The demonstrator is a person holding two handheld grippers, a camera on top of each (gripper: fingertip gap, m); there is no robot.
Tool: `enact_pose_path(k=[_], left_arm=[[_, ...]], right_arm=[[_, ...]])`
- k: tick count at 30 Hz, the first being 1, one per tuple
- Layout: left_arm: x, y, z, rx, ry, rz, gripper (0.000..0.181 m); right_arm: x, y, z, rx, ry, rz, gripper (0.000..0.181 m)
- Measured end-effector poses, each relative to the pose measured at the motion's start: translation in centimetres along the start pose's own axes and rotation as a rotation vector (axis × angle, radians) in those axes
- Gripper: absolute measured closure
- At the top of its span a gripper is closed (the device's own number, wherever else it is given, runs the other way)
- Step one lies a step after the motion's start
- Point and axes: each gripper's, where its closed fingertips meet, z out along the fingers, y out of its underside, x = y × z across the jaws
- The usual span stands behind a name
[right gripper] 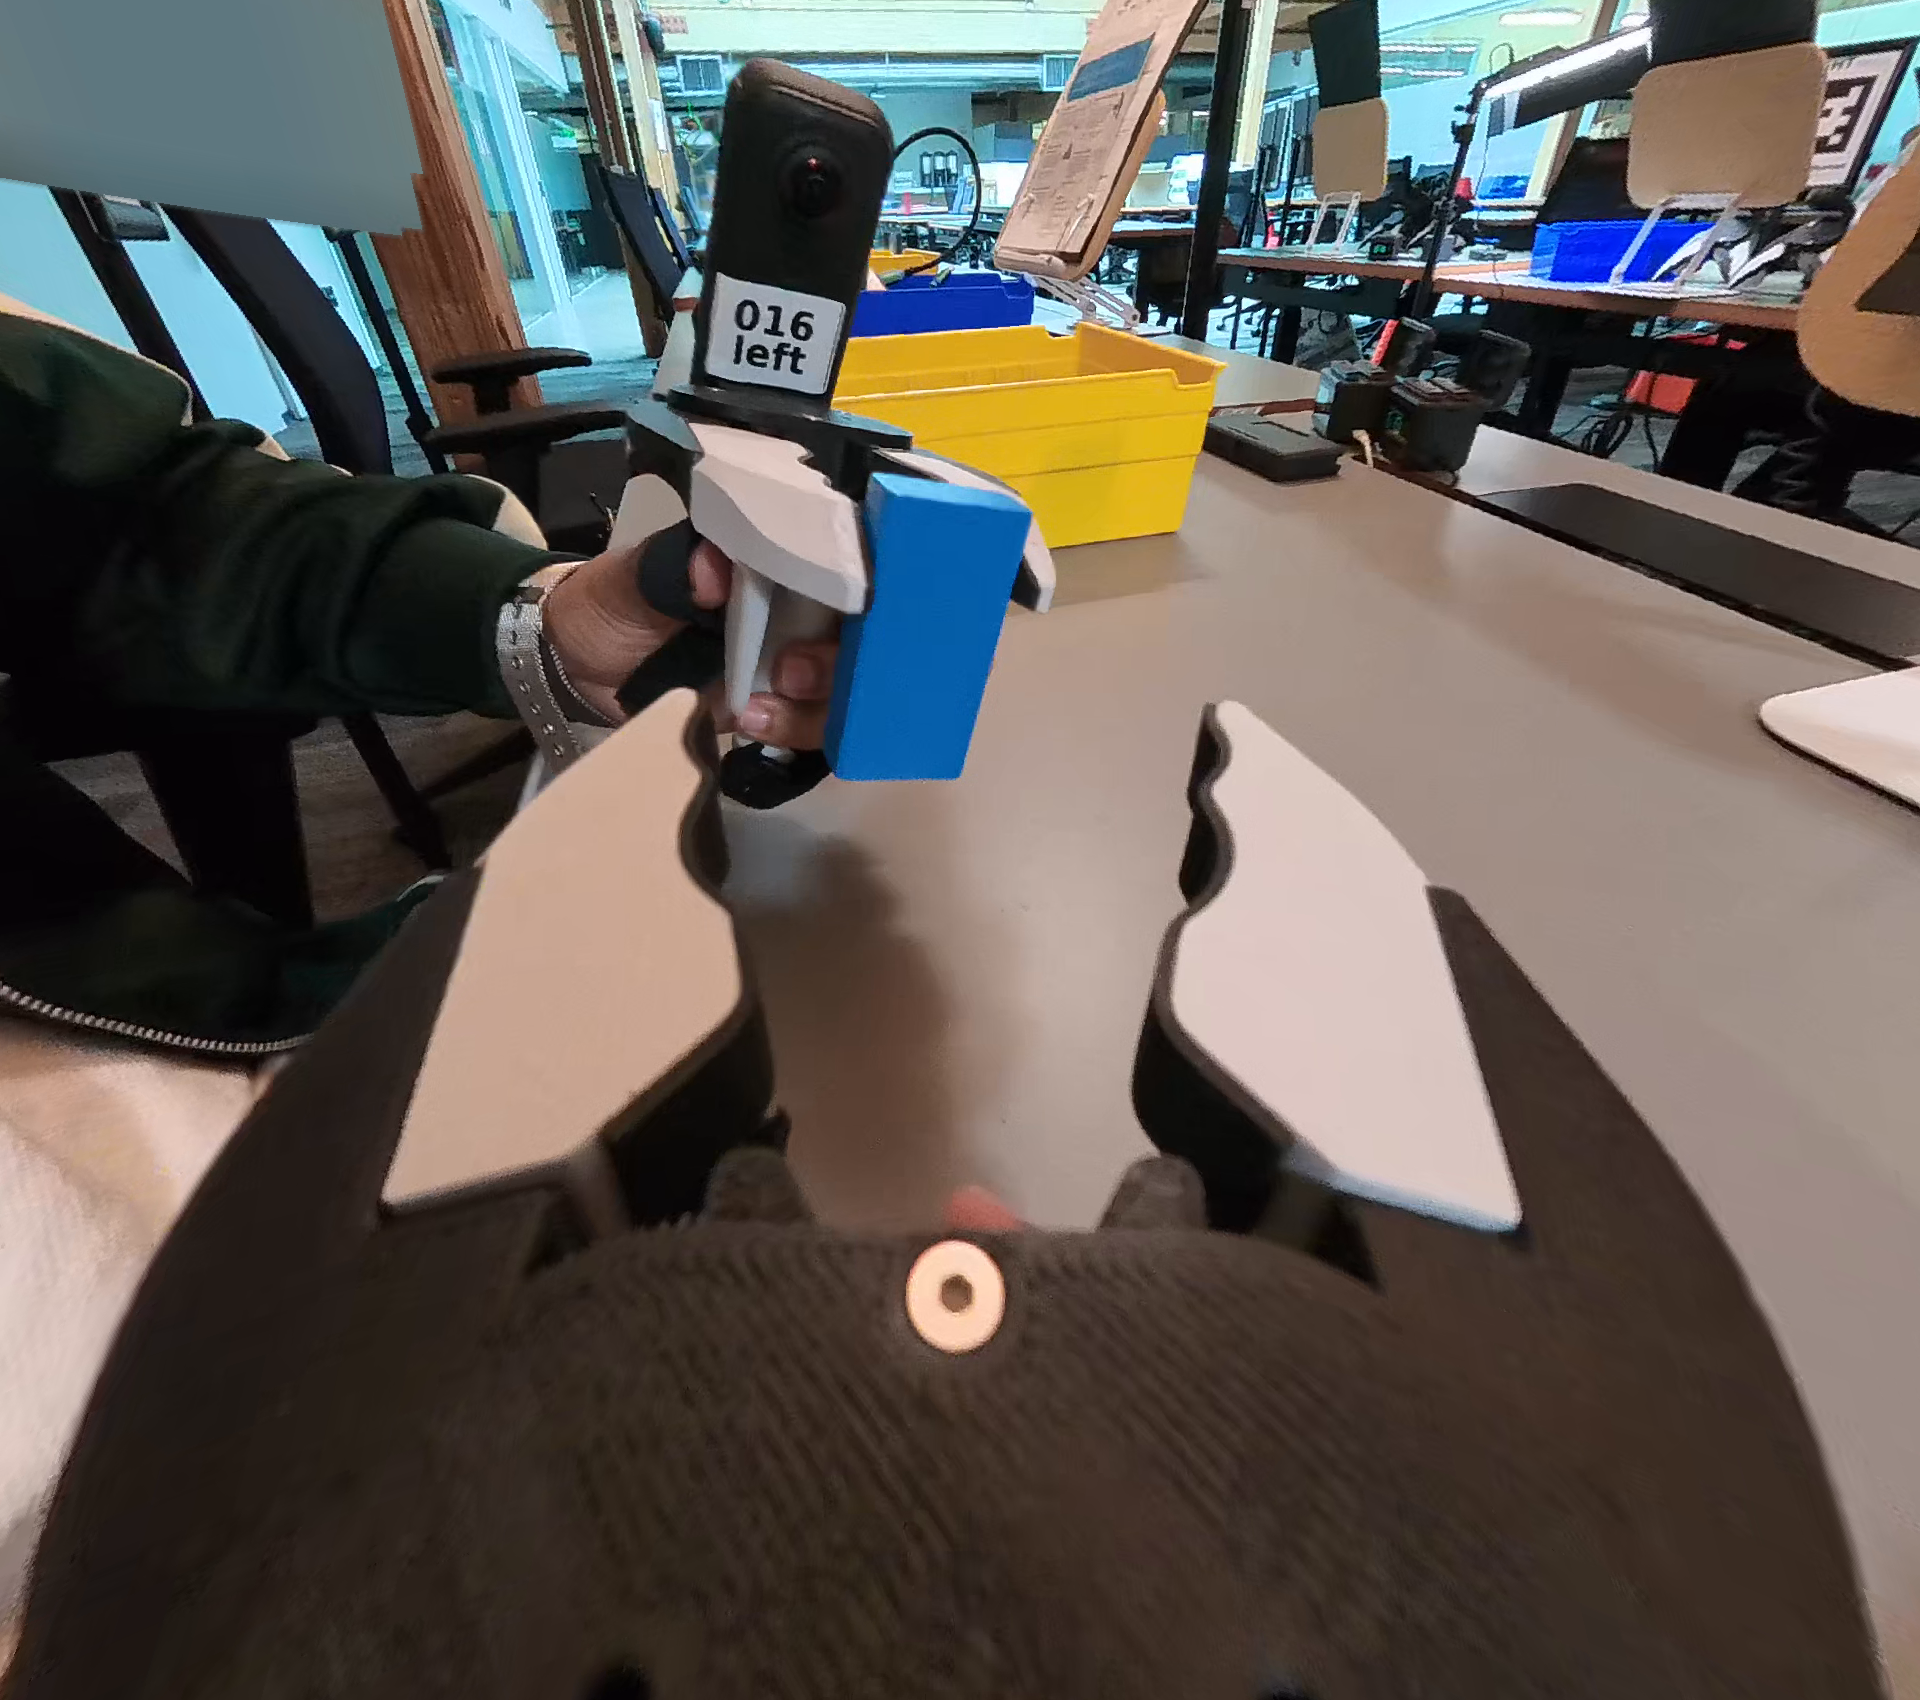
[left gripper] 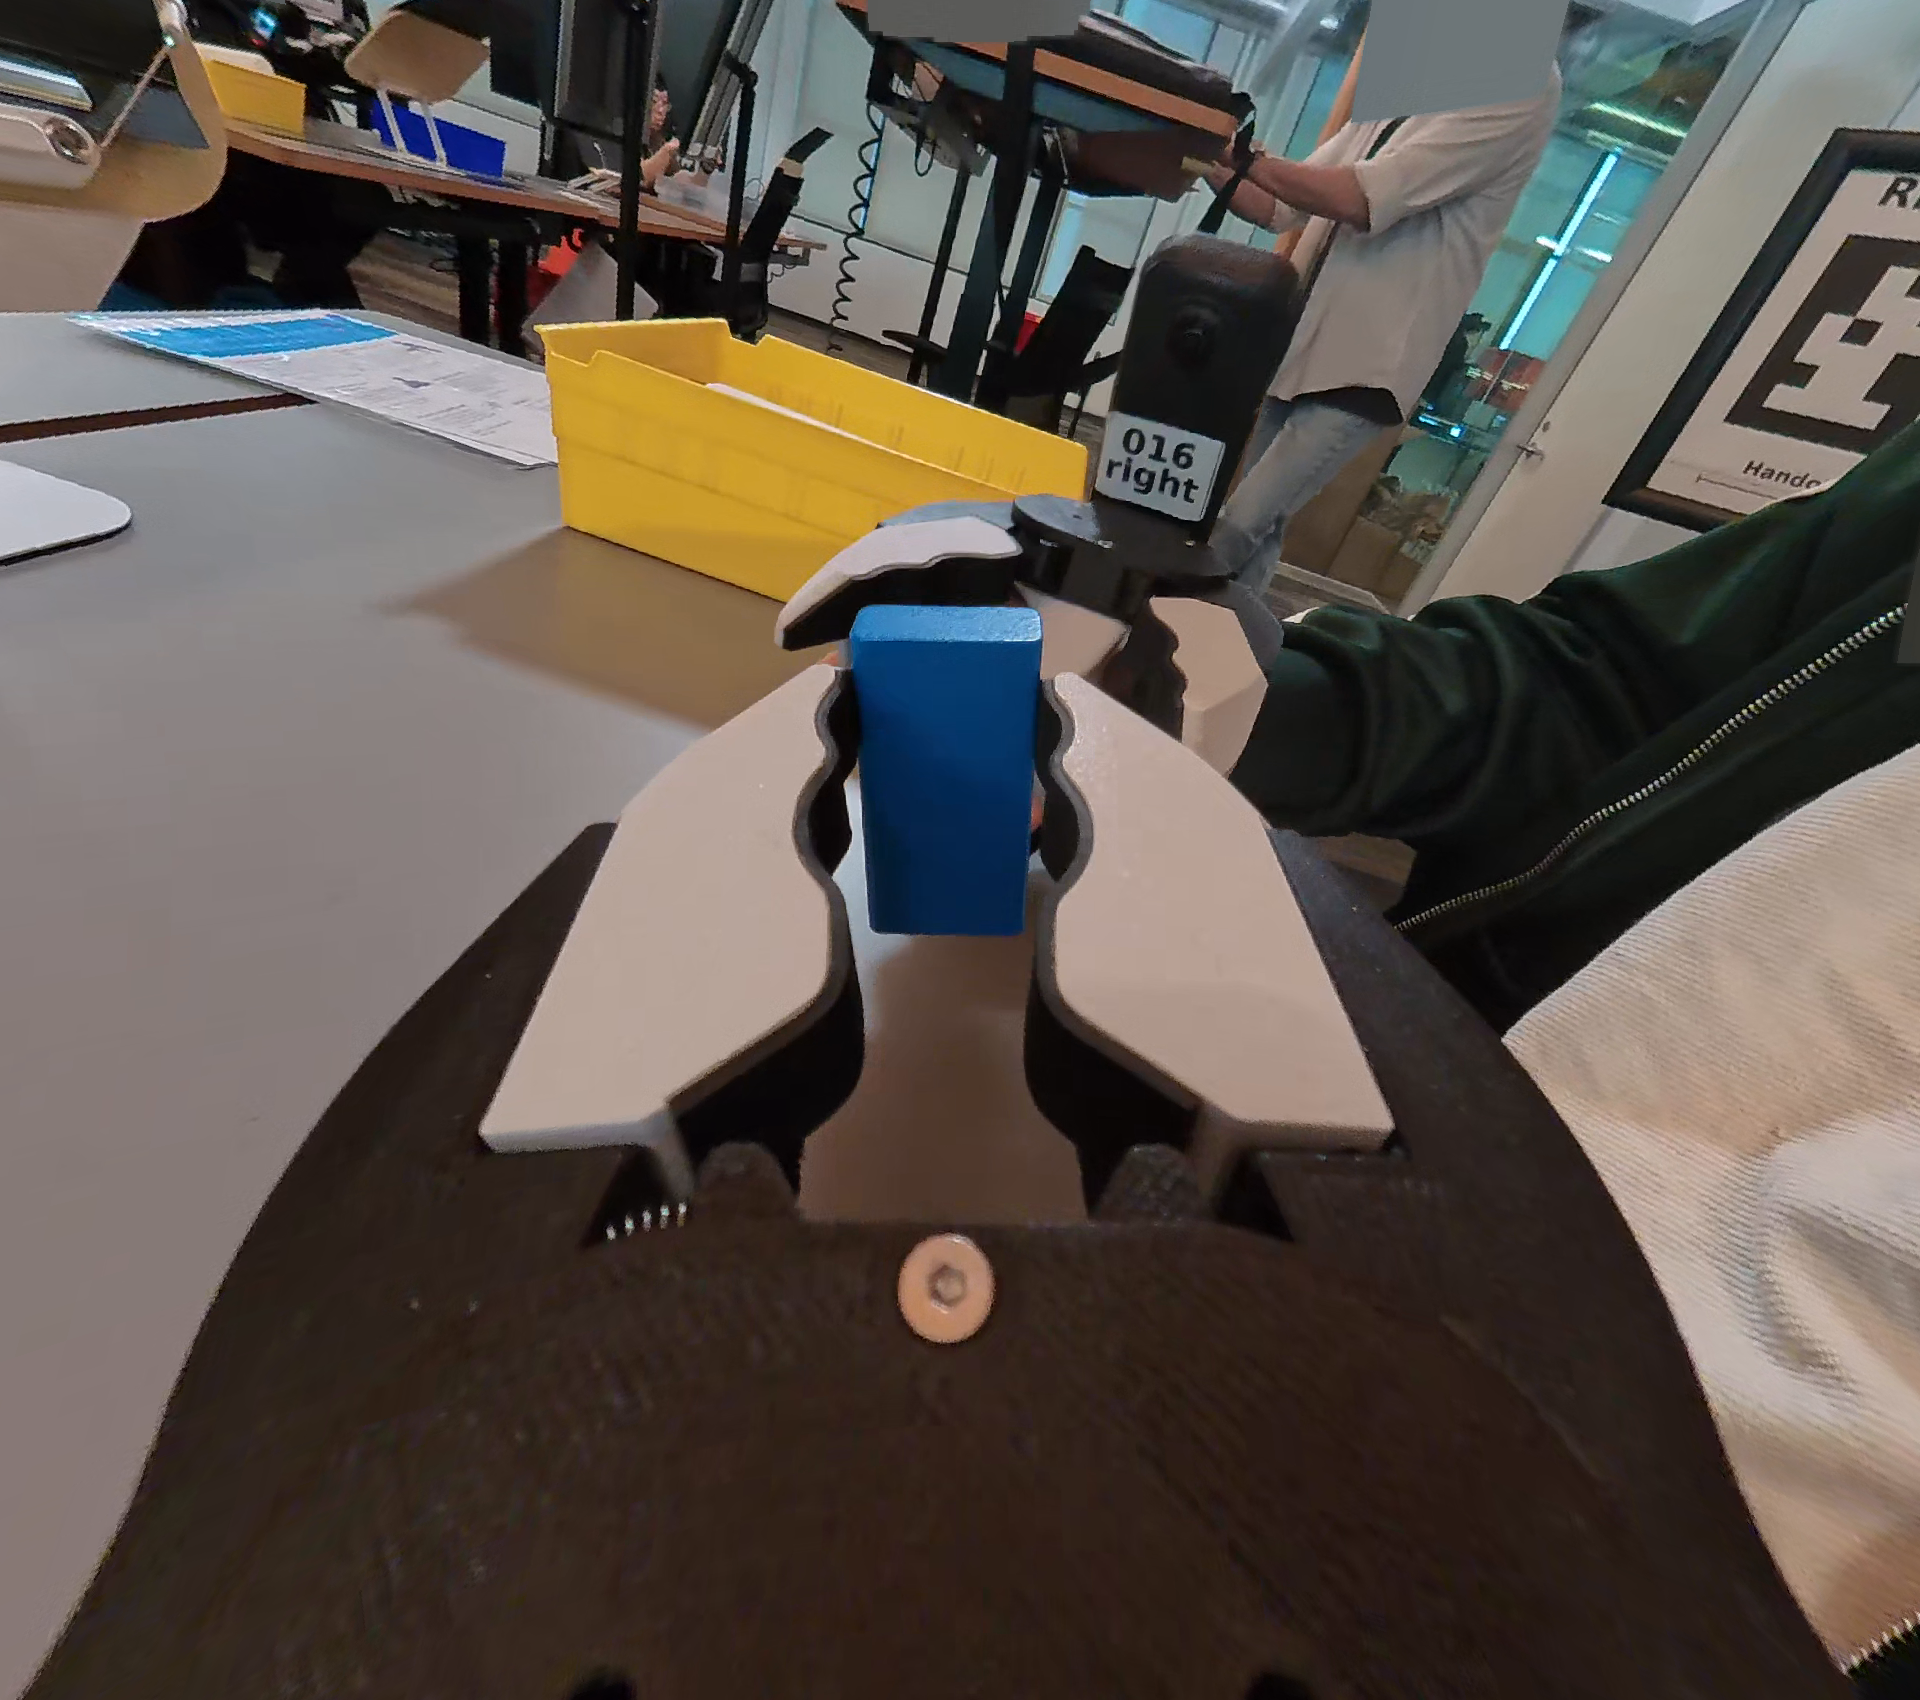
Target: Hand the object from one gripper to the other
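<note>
Presently held: blue block (left gripper: 945, 767), rectangular, painted, apparently wood; judged light, rigid, smooth-faced, slightly slippery, not fragile. Position: upright, above the grey table (left gripper: 260, 715), clamped across its upper part by the left gripper (left gripper: 945, 715). Free for taking: the lower half, flat sides exposed (right gripper: 914, 642). Right gripper (right gripper: 951, 819): jaws spread wide, holding nothing, facing the block, which sits toward 11 o'clock in its view. Yellow bin (left gripper: 769, 466) behind, at 12 o'clock.
</note>
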Motion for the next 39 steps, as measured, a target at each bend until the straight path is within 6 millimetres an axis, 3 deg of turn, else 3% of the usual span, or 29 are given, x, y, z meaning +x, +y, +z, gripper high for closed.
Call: enact_pose_path(k=[6, 13, 39], left_arm=[[-0.2, 0.9, 0.4, -0.06, -0.031, 0.056, 0.147], [-0.1, 1.8, 0.8, -0.131, -0.069, 0.158, 0.147], [0.0, 2.4, 1.0, -0.162, -0.081, 0.211, 0.147]], right_arm=[[0.0, -0.8, -0.5, 0.019, 0.016, -0.041, 0.114], [-0.1, -0.5, -0.4, -0.012, 0.016, -0.032, 0.124], [-0.2, 0.0, -0.4, -0.041, -0.002, 0.021, 0.138]])
